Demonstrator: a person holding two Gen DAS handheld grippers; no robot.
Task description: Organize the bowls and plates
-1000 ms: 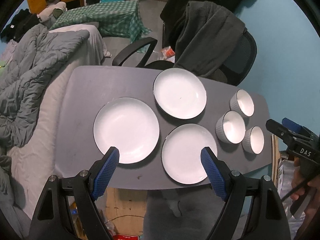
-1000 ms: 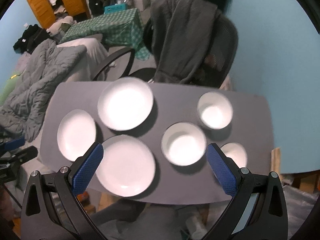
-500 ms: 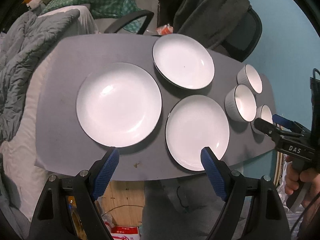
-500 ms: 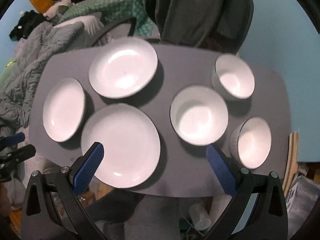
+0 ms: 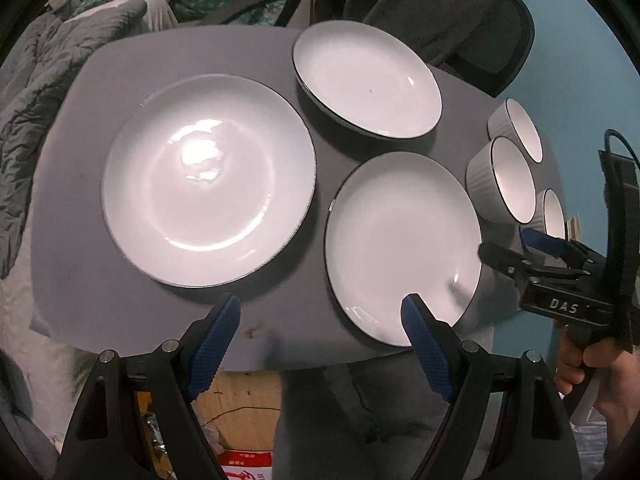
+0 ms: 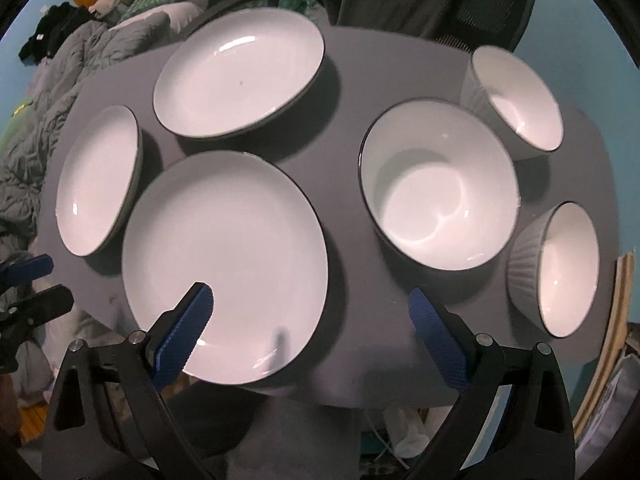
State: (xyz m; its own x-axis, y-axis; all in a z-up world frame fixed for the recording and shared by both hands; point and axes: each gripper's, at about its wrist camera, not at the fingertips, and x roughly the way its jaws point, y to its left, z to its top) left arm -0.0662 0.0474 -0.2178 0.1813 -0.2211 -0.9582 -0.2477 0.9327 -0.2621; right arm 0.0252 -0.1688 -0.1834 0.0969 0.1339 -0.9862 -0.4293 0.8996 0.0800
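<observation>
Three white plates lie on the grey table (image 5: 76,184): a large one (image 5: 208,180) at left, a deep one (image 5: 366,80) at the back, and a near one (image 5: 400,248). Three white ribbed bowls (image 5: 504,180) cluster at the table's right end. My left gripper (image 5: 320,308) hangs open over the front edge, between the large plate and the near plate. My right gripper (image 6: 312,296) is open too, above the near plate (image 6: 224,268) and the middle bowl (image 6: 440,192). Each gripper shows in the other's view: the right one (image 5: 506,244), the left one (image 6: 56,280).
An office chair draped with dark clothing (image 5: 440,12) stands behind the table. A bed with a grey duvet (image 5: 24,100) runs along the left side. A cardboard box (image 5: 240,400) sits under the front edge. A blue wall (image 5: 580,80) is on the right.
Both grippers have come lower and closer to the table, so plates and bowls fill more of each view. Both stay open. No dish has moved.
</observation>
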